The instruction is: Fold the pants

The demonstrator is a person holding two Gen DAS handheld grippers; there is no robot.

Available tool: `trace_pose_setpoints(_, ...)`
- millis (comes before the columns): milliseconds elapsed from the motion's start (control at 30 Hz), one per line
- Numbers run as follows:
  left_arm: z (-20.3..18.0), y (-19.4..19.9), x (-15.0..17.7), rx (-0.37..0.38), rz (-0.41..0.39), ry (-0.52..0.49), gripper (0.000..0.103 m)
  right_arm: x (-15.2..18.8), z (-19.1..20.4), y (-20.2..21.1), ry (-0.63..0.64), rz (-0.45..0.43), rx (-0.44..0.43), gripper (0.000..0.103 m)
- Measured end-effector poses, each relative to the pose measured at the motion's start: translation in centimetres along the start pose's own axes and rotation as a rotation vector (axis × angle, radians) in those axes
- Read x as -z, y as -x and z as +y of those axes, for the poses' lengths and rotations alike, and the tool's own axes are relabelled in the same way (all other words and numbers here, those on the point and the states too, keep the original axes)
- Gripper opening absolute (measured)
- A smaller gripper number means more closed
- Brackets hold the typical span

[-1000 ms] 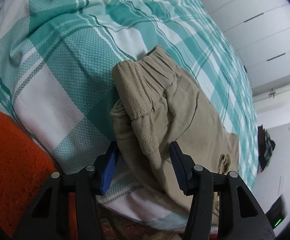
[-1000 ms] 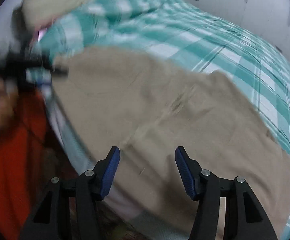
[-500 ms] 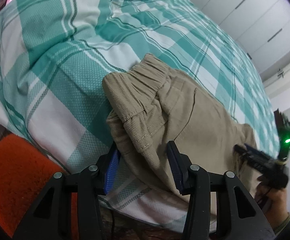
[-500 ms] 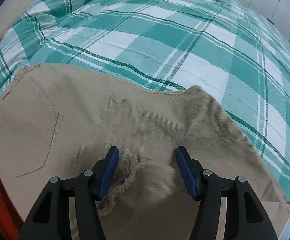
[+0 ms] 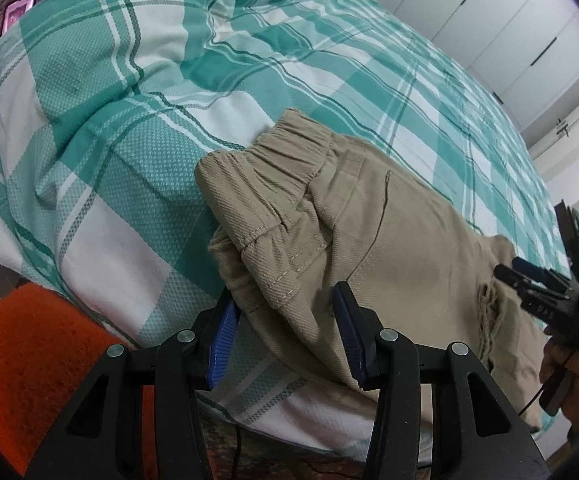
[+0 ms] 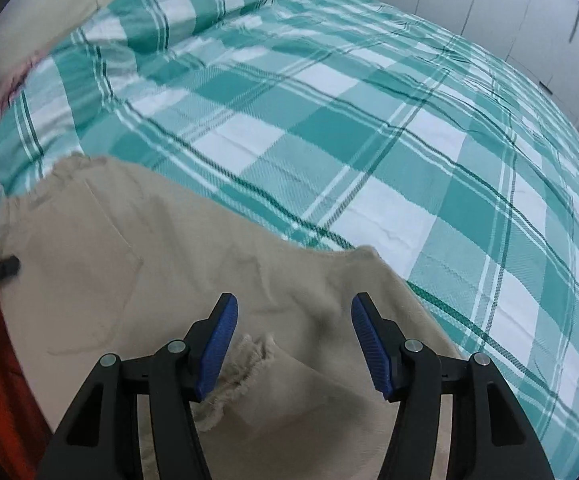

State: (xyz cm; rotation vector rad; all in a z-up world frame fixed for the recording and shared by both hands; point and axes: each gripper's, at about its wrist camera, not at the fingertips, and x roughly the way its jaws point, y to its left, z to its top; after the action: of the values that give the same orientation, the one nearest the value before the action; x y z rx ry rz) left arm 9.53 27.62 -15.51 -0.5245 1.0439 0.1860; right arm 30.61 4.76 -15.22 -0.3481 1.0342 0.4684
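Compared with a second ago, the right gripper (image 6: 293, 344) is now hanging over the frayed hem (image 6: 229, 376) of the pants (image 5: 389, 240), where earlier it was sweeping across the cloth in a blur, and it is now showing at the right edge of the left view; the left jaws have narrowed a little around the waist fold.

The pants are lying flat on the near edge of the bed (image 5: 329, 60), folded in half lengthwise, it seems, with the elastic waistband (image 5: 285, 152) toward the left gripper (image 5: 285, 336) and the leg end toward the right one. The left jaws are standing partly apart with the doubled waist corner between them; I cannot tell if the pads are really pressing the cloth. The right jaws are released, above the hem, and are holding nothing.

The step in hand is, I judge, taking both ends for the next fold. To do it well, each gripper should be catching all layers together, not only the top one. The right one should be biting just behind the frayed edge, so the loose threads are not slipping out. Both ends should then be lifted evenly, keeping the cloth tight between them and clear of the checked cover (image 6: 369, 140), which could be dragged along.
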Motion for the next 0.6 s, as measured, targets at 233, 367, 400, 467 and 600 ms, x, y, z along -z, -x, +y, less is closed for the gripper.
trace_pose_setpoints(233,0.0,-0.1,0.0,-0.008,0.0,-0.011,0.048,0.3,-0.4,-1.3,0.008,0.015,0.038,0.059)
trace_pose_setpoints(367,0.0,-0.1,0.1,-0.005,0.001,-0.014,0.048,-0.3,-0.4,-3.1,0.064,0.059,0.129,0.059)
trace_pose_setpoints(400,0.1,-0.1,0.0,-0.005,0.003,-0.015,0.048,-0.6,-0.7,-4.0,0.076,0.083,0.166,0.061)
trace_pose_setpoints(467,0.0,-0.2,0.1,-0.009,0.005,-0.016,0.048,-1.3,-1.5,-4.8,0.054,0.095,0.176,0.068)
trace_pose_setpoints(600,0.0,-0.3,0.1,-0.008,0.009,-0.008,0.048,-3.2,-4.7,-5.1,-0.058,0.072,0.256,0.068)
